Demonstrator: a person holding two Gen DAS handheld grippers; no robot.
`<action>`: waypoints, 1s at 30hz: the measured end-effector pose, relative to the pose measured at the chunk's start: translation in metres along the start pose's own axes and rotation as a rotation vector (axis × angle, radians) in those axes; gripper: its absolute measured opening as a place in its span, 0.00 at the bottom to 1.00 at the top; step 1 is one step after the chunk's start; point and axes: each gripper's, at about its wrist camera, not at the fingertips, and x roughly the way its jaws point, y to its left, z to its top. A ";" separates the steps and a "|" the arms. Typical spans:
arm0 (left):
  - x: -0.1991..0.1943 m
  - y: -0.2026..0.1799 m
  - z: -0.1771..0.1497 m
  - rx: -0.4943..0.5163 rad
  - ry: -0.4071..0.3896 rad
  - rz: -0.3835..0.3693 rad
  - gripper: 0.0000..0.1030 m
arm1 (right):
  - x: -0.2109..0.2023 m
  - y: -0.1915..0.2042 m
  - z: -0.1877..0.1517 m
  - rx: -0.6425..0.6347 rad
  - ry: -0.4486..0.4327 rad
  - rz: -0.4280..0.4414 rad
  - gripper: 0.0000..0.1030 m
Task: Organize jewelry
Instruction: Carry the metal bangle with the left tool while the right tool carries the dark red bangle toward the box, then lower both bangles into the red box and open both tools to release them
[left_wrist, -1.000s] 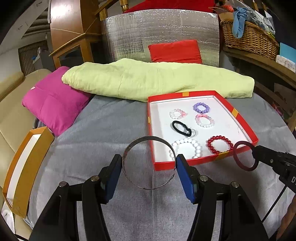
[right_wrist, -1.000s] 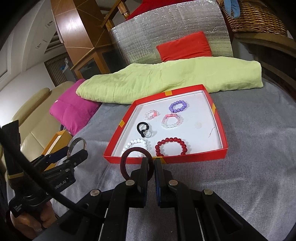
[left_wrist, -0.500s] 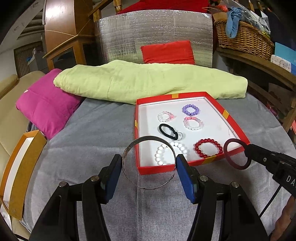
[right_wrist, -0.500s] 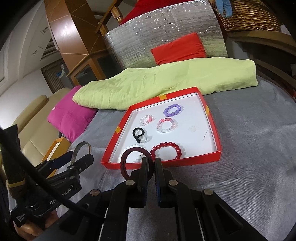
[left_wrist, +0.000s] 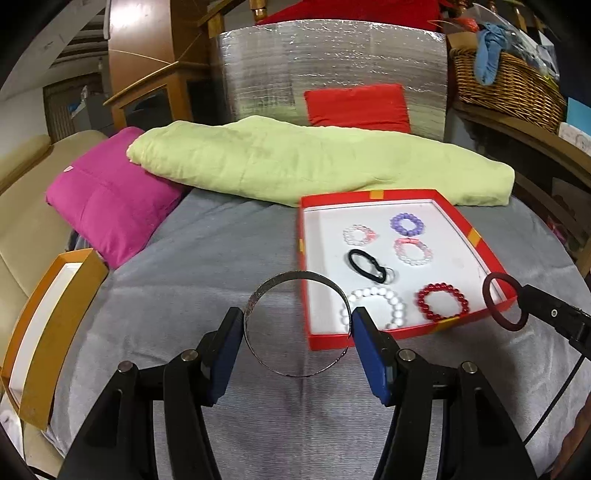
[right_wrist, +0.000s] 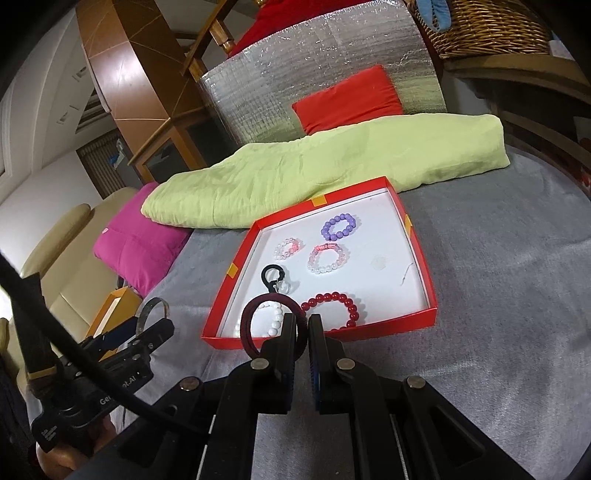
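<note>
My left gripper (left_wrist: 297, 328) is shut on a silver bangle (left_wrist: 295, 276), held upright above the grey cloth just left of the red tray (left_wrist: 476, 240). My right gripper (right_wrist: 302, 325) is shut on a dark red ring bracelet (right_wrist: 251, 314) at the tray's near edge (right_wrist: 391, 325); it also shows in the left wrist view (left_wrist: 493, 308). In the tray lie a purple bead bracelet (left_wrist: 406, 224), two pink-white ones (left_wrist: 359, 234), a black hair tie (left_wrist: 364, 260), a white bead bracelet (left_wrist: 376, 299) and a red bead bracelet (left_wrist: 442, 306).
A green folded blanket (left_wrist: 314, 162) lies behind the tray, a magenta cushion (left_wrist: 110, 199) at the left. An orange box lid (left_wrist: 48, 325) rests at the table's left edge. A foil-covered board (left_wrist: 332, 70) and a wicker basket (left_wrist: 506, 77) stand behind.
Both grippers have drifted relative to the tray with their bracelets still held. The tray now sits further right in the left wrist view, and the dark red ring is over the tray's near edge.
</note>
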 end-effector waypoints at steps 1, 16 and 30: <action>0.000 0.002 0.000 -0.002 -0.002 0.002 0.60 | 0.001 0.001 0.000 -0.001 0.001 0.000 0.07; -0.006 0.021 0.001 -0.017 -0.025 0.038 0.60 | 0.013 0.023 -0.003 -0.030 0.004 0.018 0.07; 0.001 0.016 0.011 -0.032 -0.032 0.019 0.60 | 0.014 0.008 0.016 0.016 -0.051 -0.018 0.07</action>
